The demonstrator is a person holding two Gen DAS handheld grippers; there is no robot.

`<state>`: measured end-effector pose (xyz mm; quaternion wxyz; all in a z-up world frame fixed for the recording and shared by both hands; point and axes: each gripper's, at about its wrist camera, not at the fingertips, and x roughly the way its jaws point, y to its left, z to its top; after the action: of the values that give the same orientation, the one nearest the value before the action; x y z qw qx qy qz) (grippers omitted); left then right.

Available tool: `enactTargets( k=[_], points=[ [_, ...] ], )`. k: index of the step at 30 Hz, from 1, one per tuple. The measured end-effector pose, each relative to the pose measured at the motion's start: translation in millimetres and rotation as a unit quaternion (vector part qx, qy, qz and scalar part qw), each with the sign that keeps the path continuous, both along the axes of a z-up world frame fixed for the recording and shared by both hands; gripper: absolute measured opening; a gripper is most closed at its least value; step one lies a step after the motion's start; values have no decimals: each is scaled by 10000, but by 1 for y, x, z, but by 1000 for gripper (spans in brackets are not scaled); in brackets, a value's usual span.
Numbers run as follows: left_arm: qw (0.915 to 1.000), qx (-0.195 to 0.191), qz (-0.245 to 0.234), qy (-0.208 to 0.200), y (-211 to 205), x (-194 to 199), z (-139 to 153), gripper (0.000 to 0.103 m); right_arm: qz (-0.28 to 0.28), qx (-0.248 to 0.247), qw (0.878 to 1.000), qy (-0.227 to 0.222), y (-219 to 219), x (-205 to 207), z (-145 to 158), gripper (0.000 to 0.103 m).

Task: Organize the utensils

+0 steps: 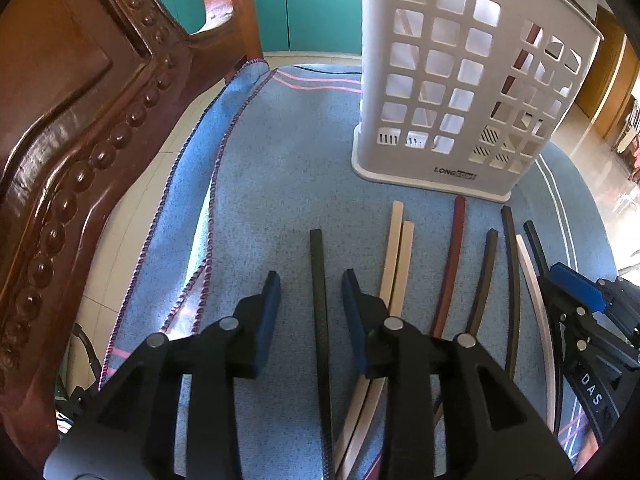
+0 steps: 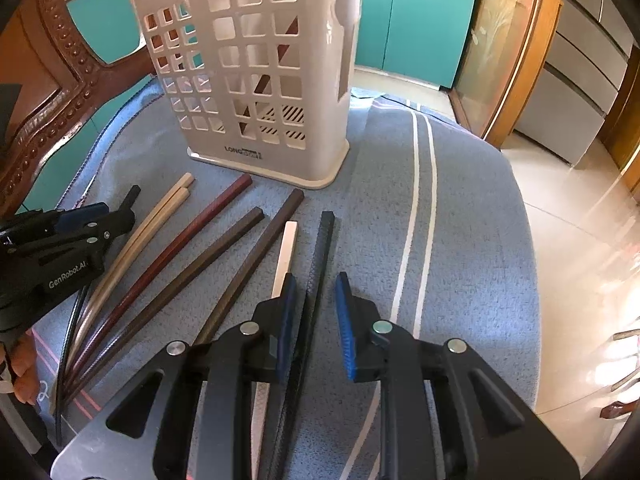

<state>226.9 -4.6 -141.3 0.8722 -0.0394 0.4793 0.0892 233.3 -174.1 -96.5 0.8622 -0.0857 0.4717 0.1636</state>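
Chopsticks lined up, holder waiting

Nearest us, our left gripper (image 1: 310, 288) stands spread astride a black chopstick (image 1: 319, 280), pads clear of it; our right gripper (image 2: 316, 304) is likewise parted over another black chopstick (image 2: 320, 264), pinching nothing. The remaining sticks lie side by side on the blue cloth (image 1: 260, 184). Beyond stands the white holder (image 1: 460, 80). We judge that closing off-centre could roll a stick into its neighbours.

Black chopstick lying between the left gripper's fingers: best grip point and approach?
Grip the black chopstick mid-shaft, coming from above with the left gripper straddling it, pads closing across its width. It lies flat on the blue towel, apart from the cream chopsticks, so both sides appear clear.
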Motion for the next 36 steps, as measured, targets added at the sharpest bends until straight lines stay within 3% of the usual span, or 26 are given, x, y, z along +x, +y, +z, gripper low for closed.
enactTargets(
  k=[3, 7, 11, 15, 20, 26, 30, 36],
  points=[
    [10000, -73, 17, -3, 9, -7, 2, 32, -10, 137, 9999, 61, 0, 2, 0, 10],
    [9999, -145, 10, -40, 15, -9, 2, 8, -36, 461, 9988, 152, -6, 4, 1, 7],
    [9981, -485, 33, -368, 16, -19, 16, 7, -76, 721, 9973, 83, -15, 5, 11, 7],
    [9935, -680, -45, -913, 16, -37, 49, 7, 80, 1151, 9932, -135, -26, -2, 42, 7],
    [9801, -1025, -211, -1687, 20, -74, 105, 7, 309, 1848, 9805, -597, -47, -20, 101, 7],
    [9601, -1149, -256, -2538, 27, -110, 167, 7, 446, 2500, 9593, -1233, -73, -42, 169, 7],
    [9526, -1168, -168, -2803, 29, -124, 185, 7, 499, 2671, 9503, -1521, -76, -51, 195, 7],
    [9537, -1064, -94, -2812, 30, -124, 189, 7, 622, 2768, 9444, -1659, -70, -51, 213, 7]
  ],
)
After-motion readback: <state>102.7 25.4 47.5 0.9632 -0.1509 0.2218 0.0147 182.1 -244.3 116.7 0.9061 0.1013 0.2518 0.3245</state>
